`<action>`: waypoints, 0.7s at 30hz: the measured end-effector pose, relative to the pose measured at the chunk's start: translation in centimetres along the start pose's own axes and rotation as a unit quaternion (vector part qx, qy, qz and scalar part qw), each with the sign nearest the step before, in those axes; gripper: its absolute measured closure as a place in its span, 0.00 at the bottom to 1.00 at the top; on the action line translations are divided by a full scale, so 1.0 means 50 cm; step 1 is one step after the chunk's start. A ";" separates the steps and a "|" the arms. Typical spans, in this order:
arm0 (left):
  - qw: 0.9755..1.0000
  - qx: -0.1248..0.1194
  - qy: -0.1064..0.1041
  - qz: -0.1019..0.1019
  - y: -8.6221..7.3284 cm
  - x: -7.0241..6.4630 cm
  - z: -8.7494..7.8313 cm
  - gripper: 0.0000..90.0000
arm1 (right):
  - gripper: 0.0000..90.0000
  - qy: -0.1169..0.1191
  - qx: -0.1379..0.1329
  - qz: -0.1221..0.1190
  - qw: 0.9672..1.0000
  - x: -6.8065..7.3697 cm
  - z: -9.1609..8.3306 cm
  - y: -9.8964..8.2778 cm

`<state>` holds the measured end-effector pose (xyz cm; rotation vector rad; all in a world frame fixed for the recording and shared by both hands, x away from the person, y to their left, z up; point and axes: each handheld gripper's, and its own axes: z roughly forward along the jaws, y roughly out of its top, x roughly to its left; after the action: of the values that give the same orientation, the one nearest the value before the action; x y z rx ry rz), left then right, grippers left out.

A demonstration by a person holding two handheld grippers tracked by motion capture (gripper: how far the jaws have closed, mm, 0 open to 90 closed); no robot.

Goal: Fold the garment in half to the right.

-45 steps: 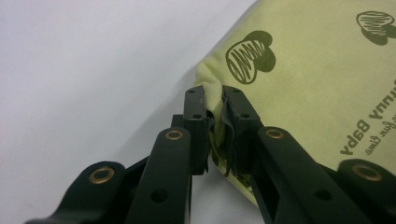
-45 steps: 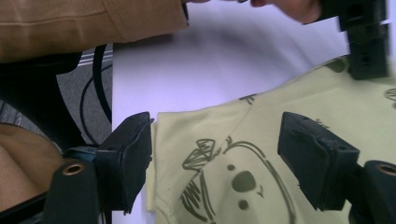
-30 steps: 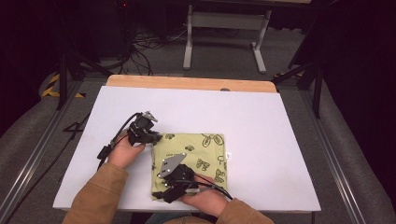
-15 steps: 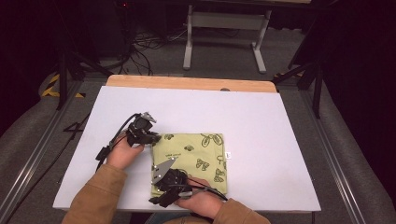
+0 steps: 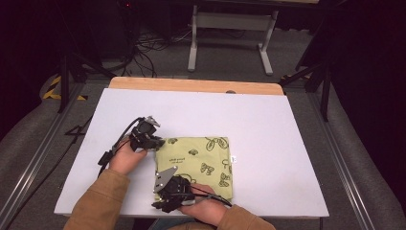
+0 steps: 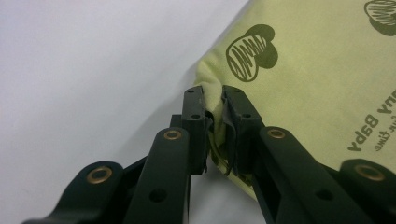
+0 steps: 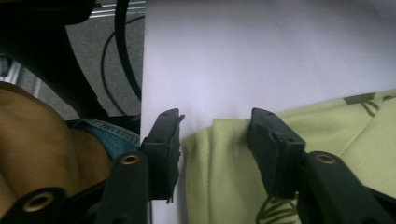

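At the near edge of the white tabletop [image 5: 268, 124], right gripper [image 5: 168, 197] poised over the near-left corner of the folded cloth [image 5: 203, 155], fingers [image 7: 163, 140] just now closing, astride the corner, not yet pinching. Farther, at the far-left corner, left gripper [image 5: 152, 142] clenched on a pinch of fabric, likely for lifting or refolding. Pale green, dark doodle prints, lying flat left of centre.

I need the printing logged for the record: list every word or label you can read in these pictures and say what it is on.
"ny Baby": dark print on the folded yellow-green cotton cloth, its start cut off at the picture's edge.
Smaller script line under it: too blurred to read.
Small white tag on the cloth's edge: too small to read.
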<state>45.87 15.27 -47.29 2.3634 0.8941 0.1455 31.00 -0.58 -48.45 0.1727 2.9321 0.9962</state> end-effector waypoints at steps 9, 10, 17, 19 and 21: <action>1.000 -0.002 0.000 -0.001 0.000 0.000 0.001 0.88 | 0.86 -0.010 0.001 0.007 1.000 -0.002 -0.003 0.001; 1.000 -0.002 0.000 -0.001 0.000 0.000 0.001 0.88 | 0.86 -0.010 0.001 0.007 1.000 -0.002 -0.003 0.001; 1.000 -0.017 -0.002 -0.005 0.003 -0.001 -0.009 0.89 | 0.93 -0.024 -0.009 -0.011 1.000 0.009 -0.019 0.006; 1.000 -0.021 0.000 -0.005 0.004 -0.002 -0.013 0.89 | 0.93 -0.024 -0.013 -0.009 1.000 0.009 -0.023 0.006; 1.000 -0.029 -0.004 -0.008 0.005 -0.002 -0.018 0.90 | 0.93 -0.022 -0.025 -0.007 0.999 0.008 -0.033 0.007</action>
<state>45.65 15.50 -46.43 2.3015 0.8940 0.1526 30.51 -1.26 -46.93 0.1687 2.8617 1.0501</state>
